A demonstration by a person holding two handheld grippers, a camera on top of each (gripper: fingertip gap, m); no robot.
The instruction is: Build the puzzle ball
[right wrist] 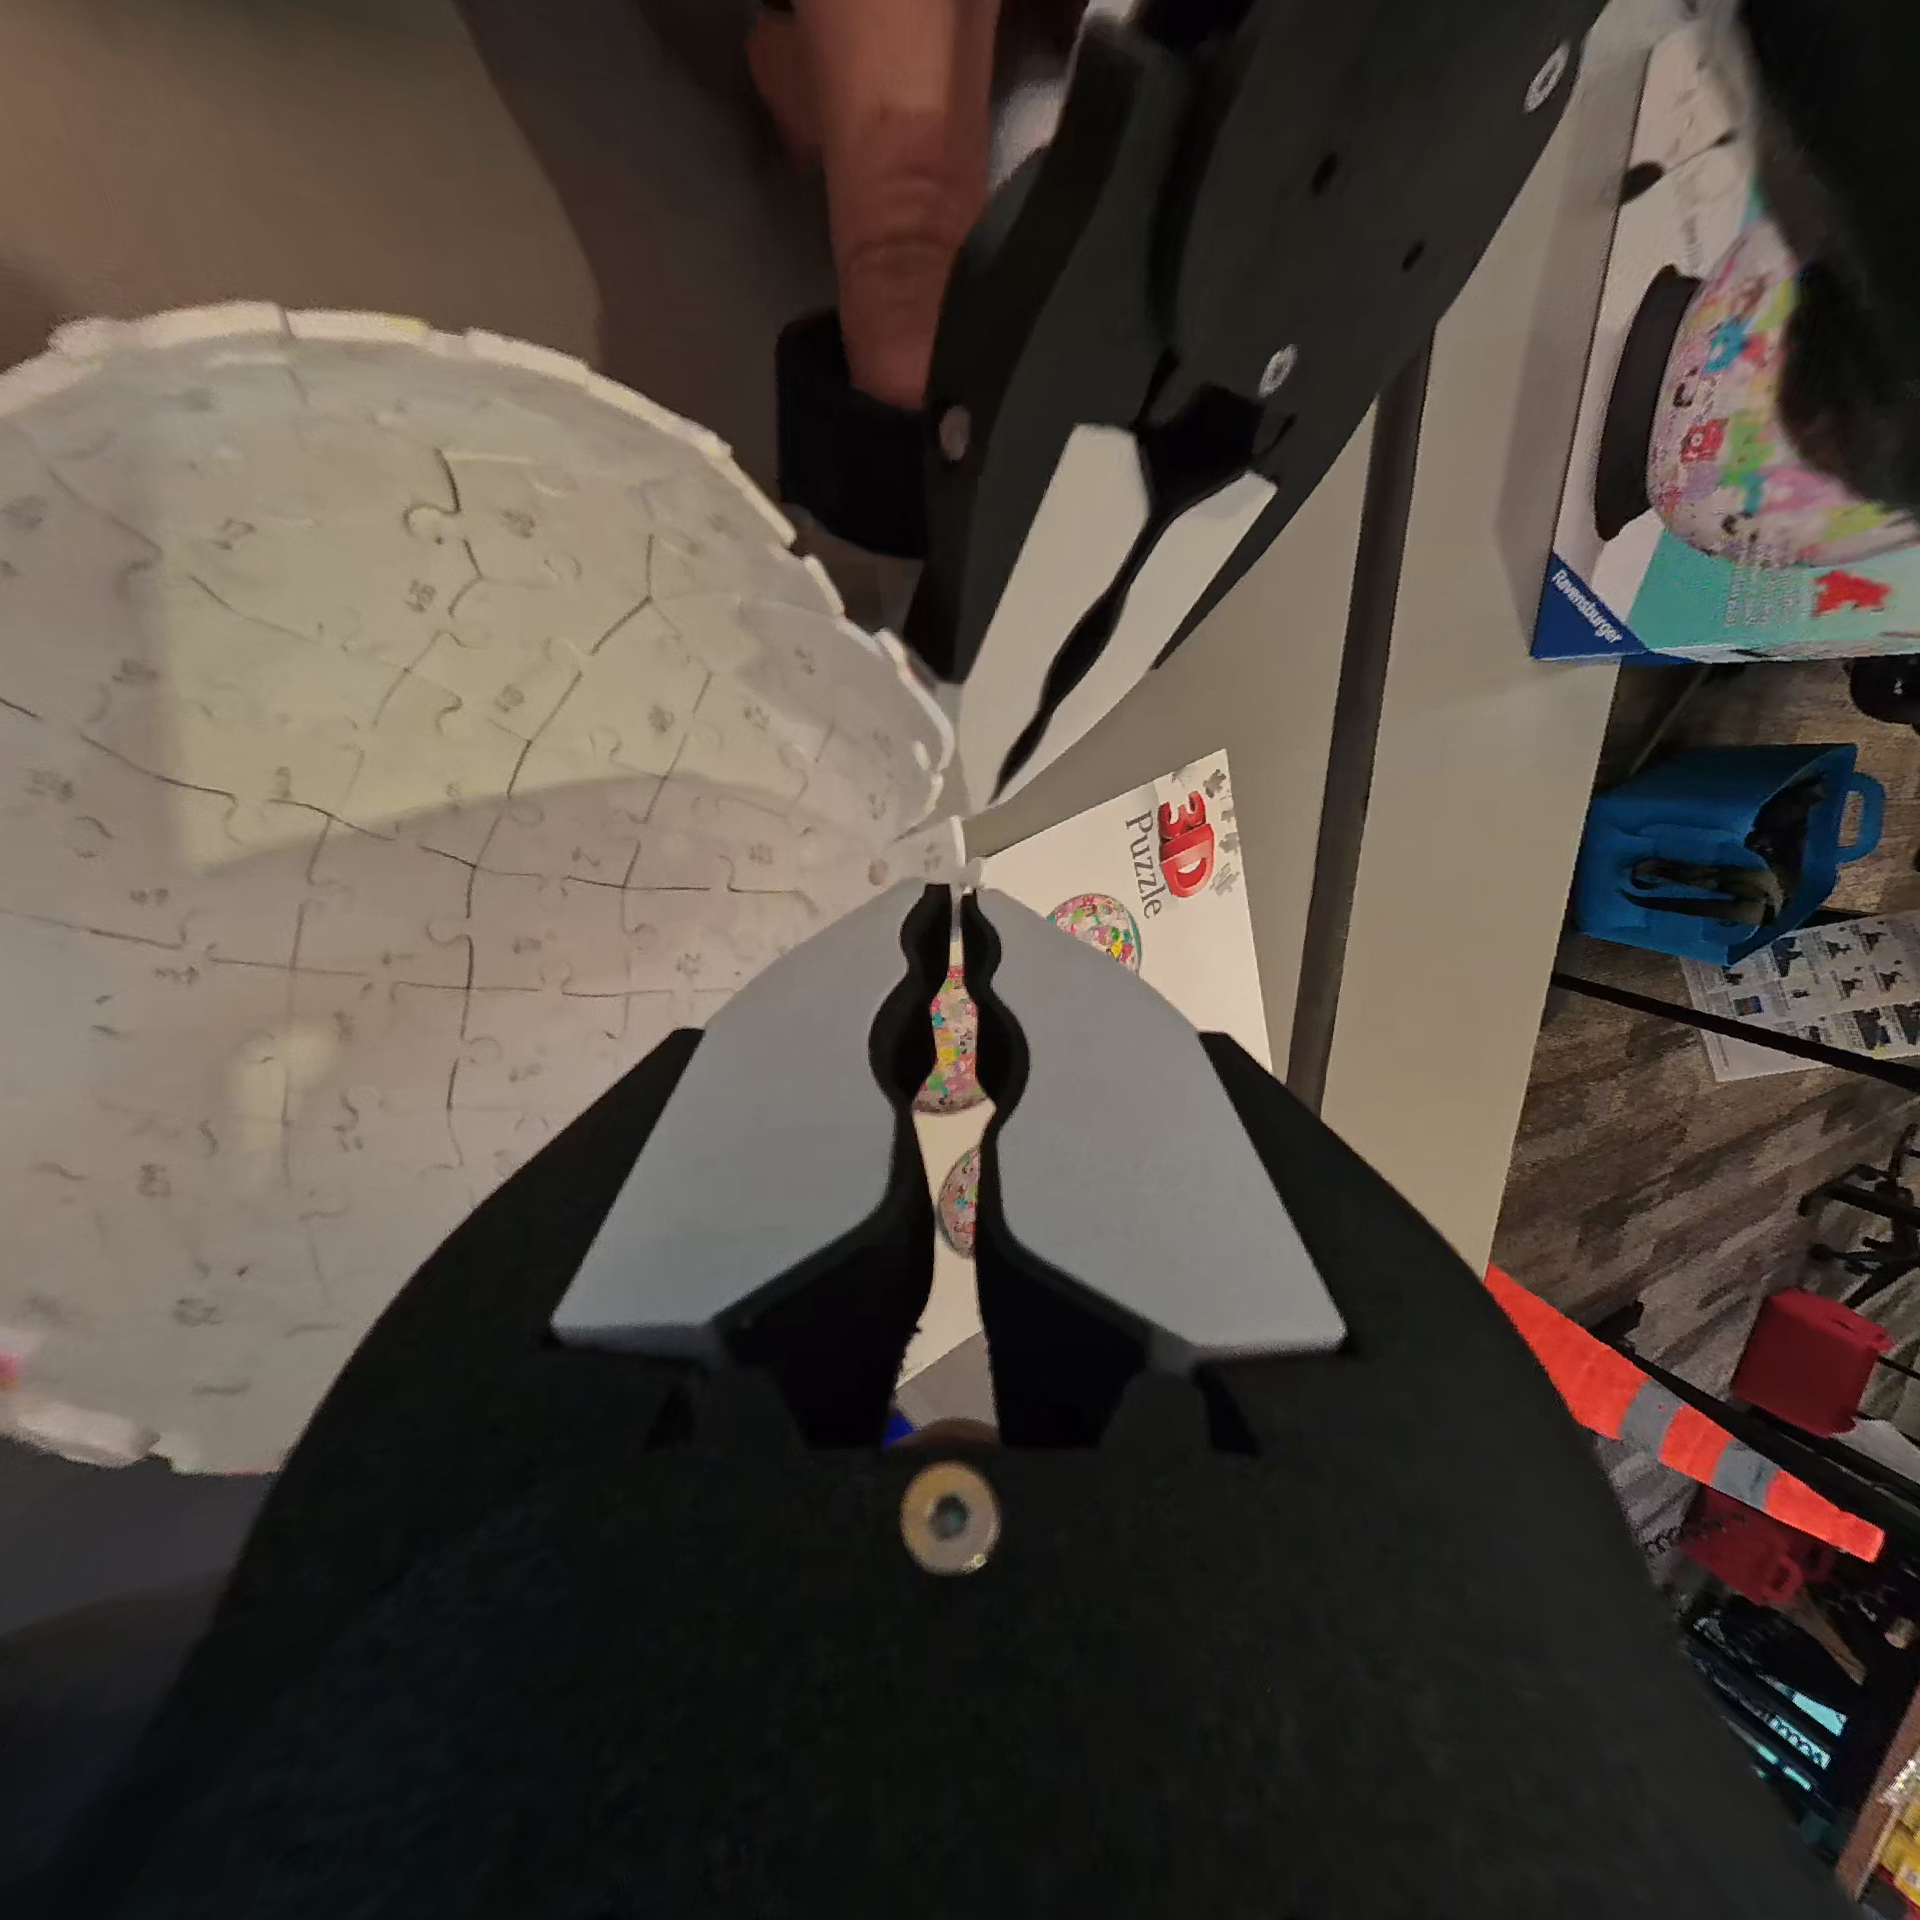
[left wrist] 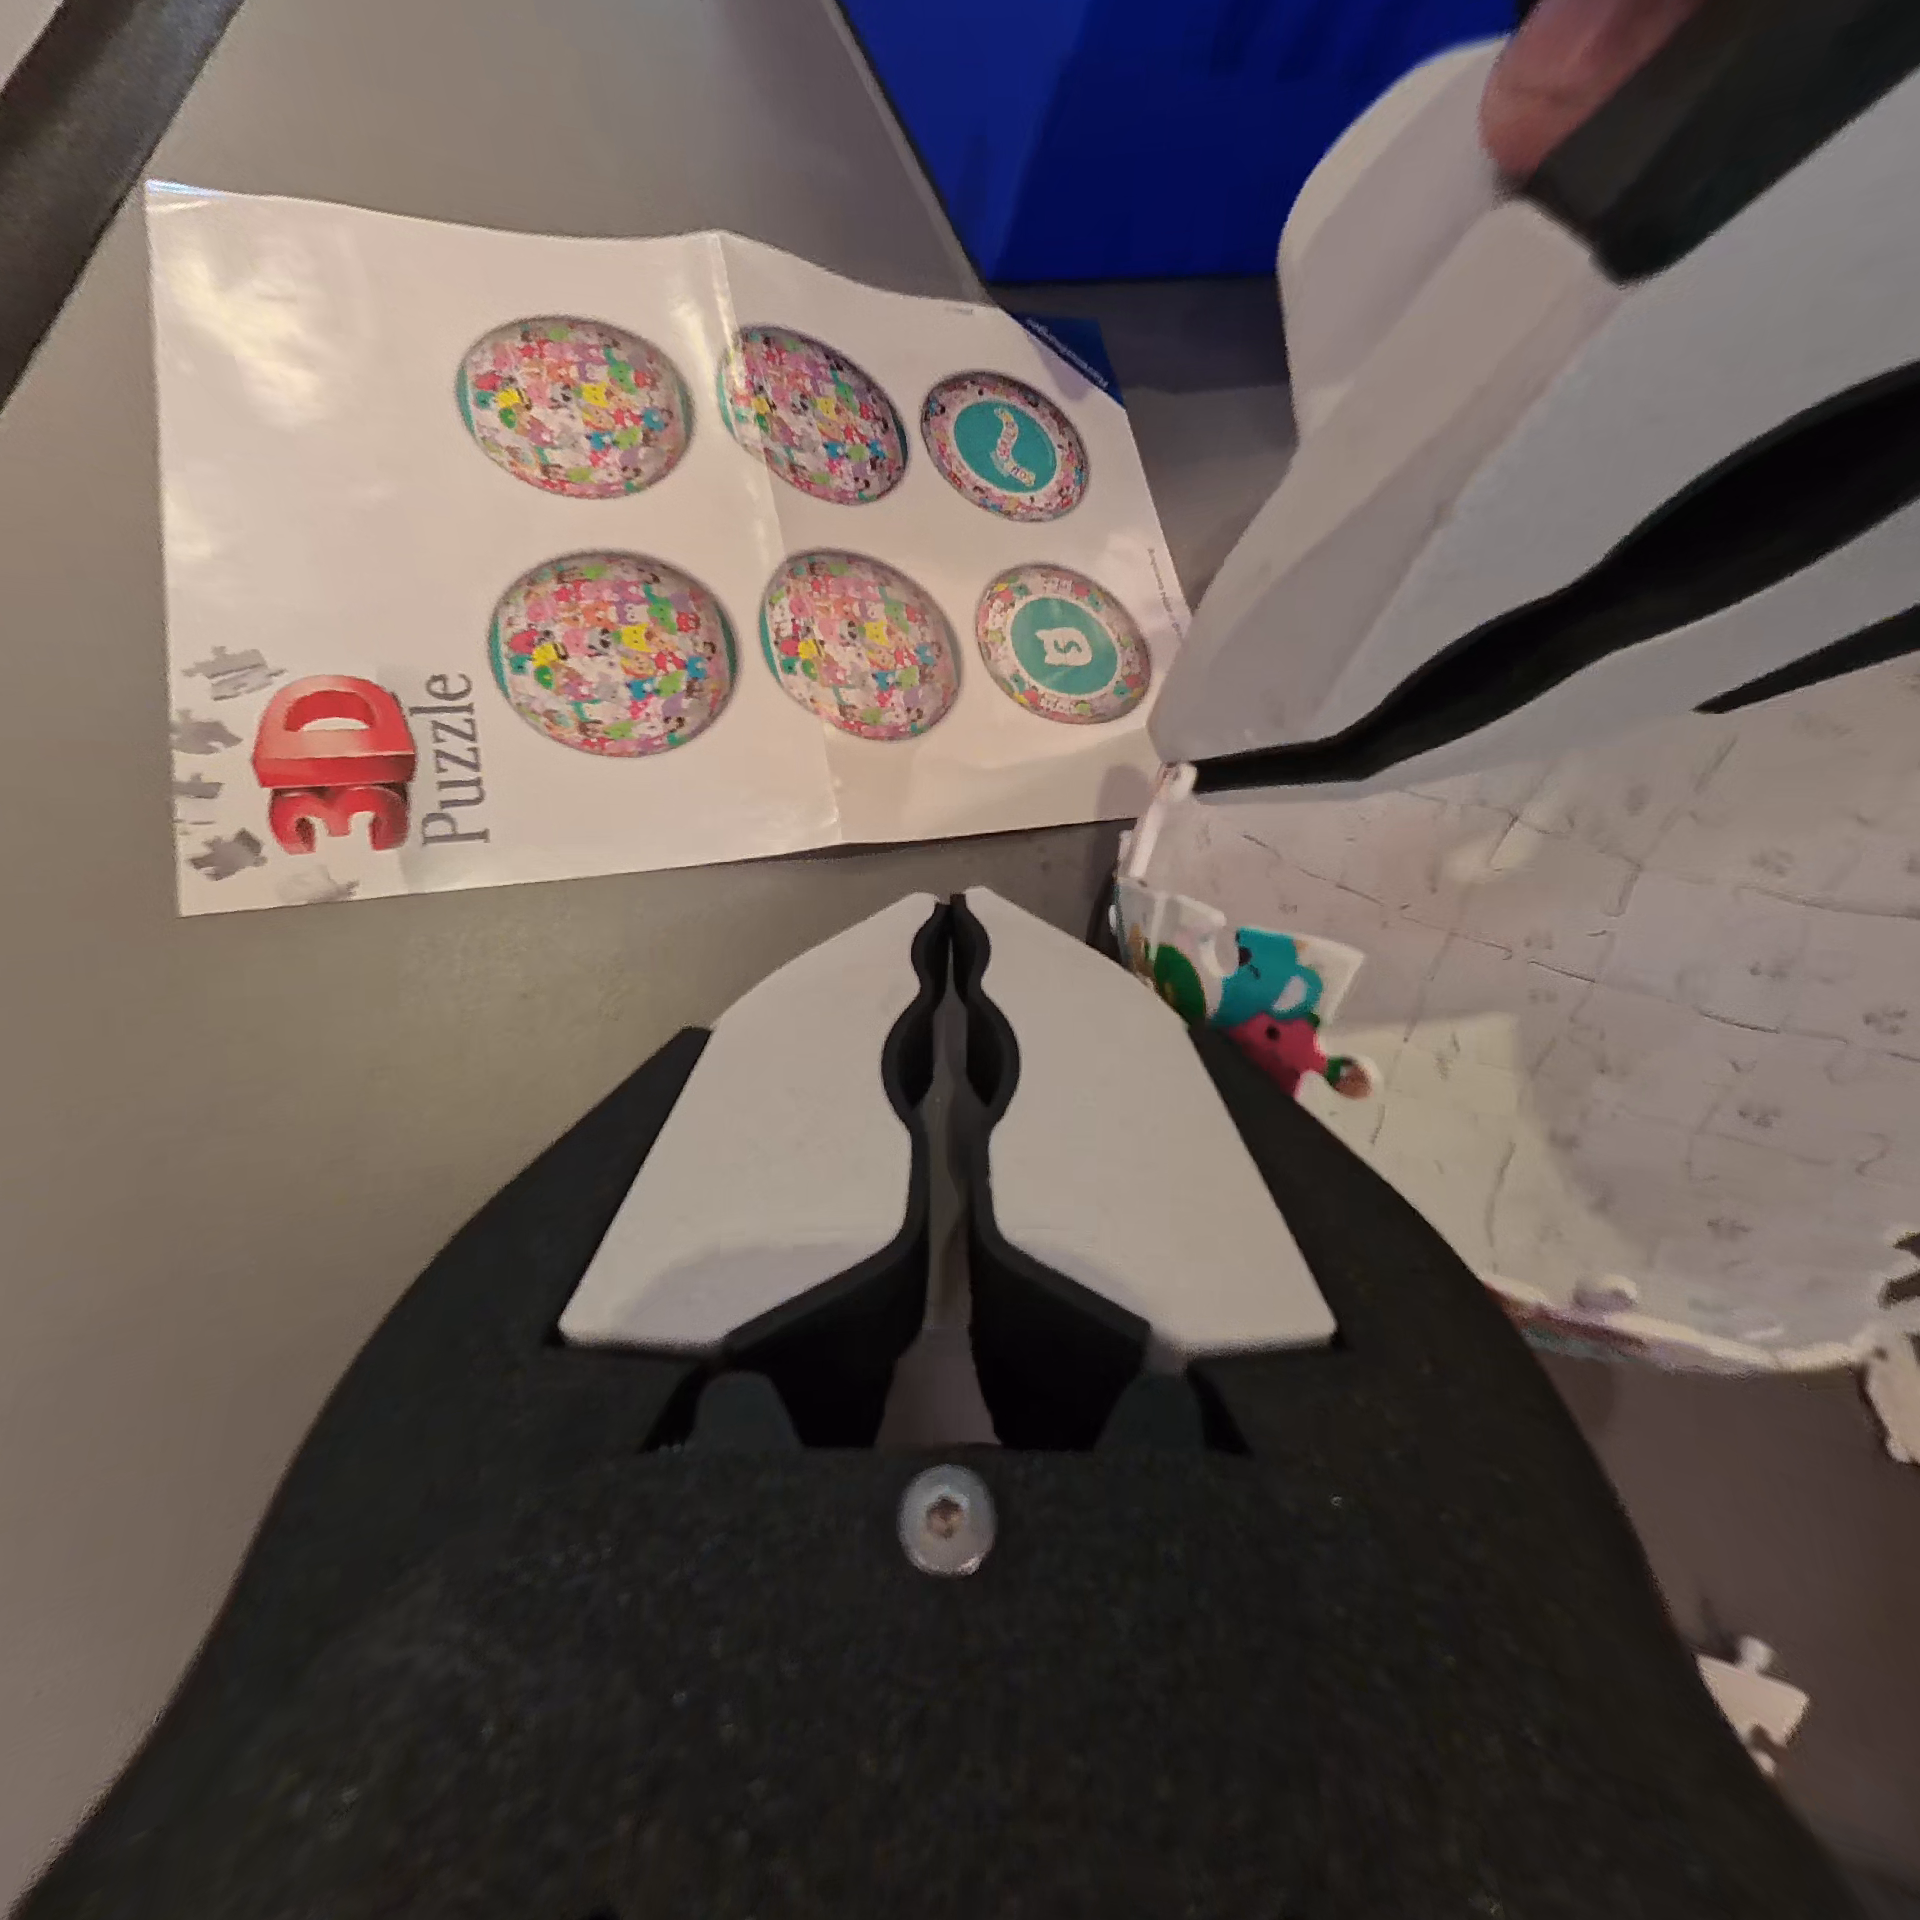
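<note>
**A:** What is the left gripper doing?

**B:** Its two white fingers are pressed together with nothing between them. They are smooth and flat, with wavy black edges, and they sit in a rough black body with a shiny screw.

**A:** And the right gripper?

**B:** Its tips are pinching the rim of the puzzle ball. You can see that in both views. A thin white edge sits between the tips.

**A:** Where is the ball?

**B:** It is a half-made shell, round like a bowl, just beside the left gripper on the gray counter. The inside is dull white with jigsaw lines. The left view shows a bit of the outside, with bright teal and pink pictures. The right view shows only the white inside.

**A:** What else is there?

**B:** A shiny folded paper sheet lies flat on the counter, with six round ball pictures. One loose white piece lies near the left gripper's body, only in the left view. A blue box stands behind the sheet. The right view shows a puzzle box with a colorful ball on it, a blue bag on the floor, and a thumb on the left gripper's handle.
</note>
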